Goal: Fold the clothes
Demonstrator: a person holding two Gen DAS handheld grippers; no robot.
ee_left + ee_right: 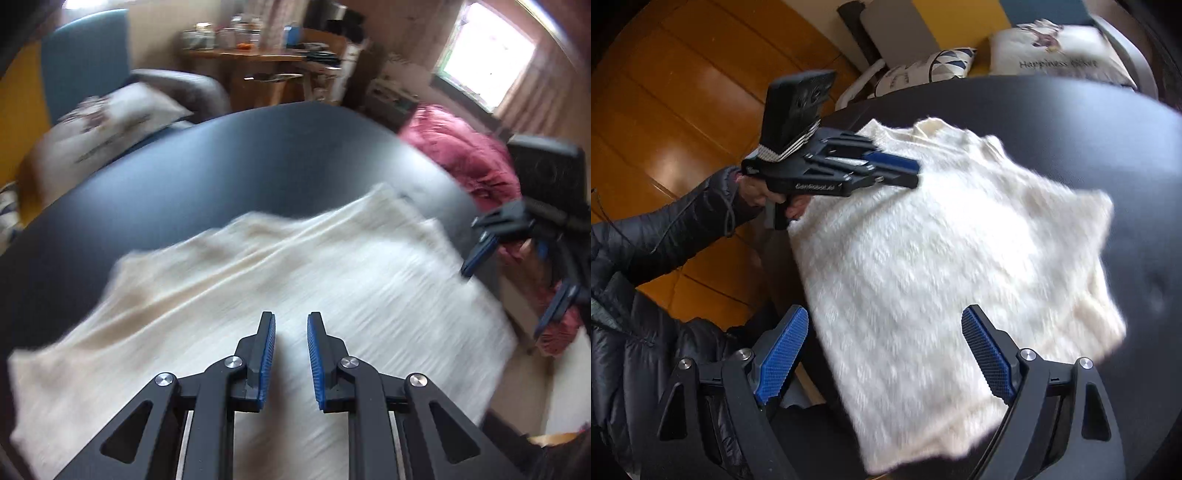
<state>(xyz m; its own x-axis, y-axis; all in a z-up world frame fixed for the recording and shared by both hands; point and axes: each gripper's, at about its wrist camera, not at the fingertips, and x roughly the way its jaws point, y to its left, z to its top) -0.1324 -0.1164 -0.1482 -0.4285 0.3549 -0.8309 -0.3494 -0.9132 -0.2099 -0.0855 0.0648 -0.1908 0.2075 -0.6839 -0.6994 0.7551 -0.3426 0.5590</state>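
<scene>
A cream knitted sweater (295,258) lies folded into a rough rectangle on the dark round table (221,166). My left gripper (291,317) hovers over the sweater with its jaws a narrow gap apart and nothing between them. In the right wrist view the same sweater (942,258) fills the middle of the table (1089,122), and the left gripper (916,173) points in over its far left corner. My right gripper (884,312) stands wide open above the sweater's near edge, holding nothing. It also shows in the left wrist view as the right gripper (504,302), off the cloth's right side.
A red blanket (461,155) is heaped beyond the table's right edge. Printed pillows (1060,51) lie past the far side, and a cluttered wooden desk (258,59) stands behind. A black padded sleeve (665,229) reaches in over the wooden floor (665,92).
</scene>
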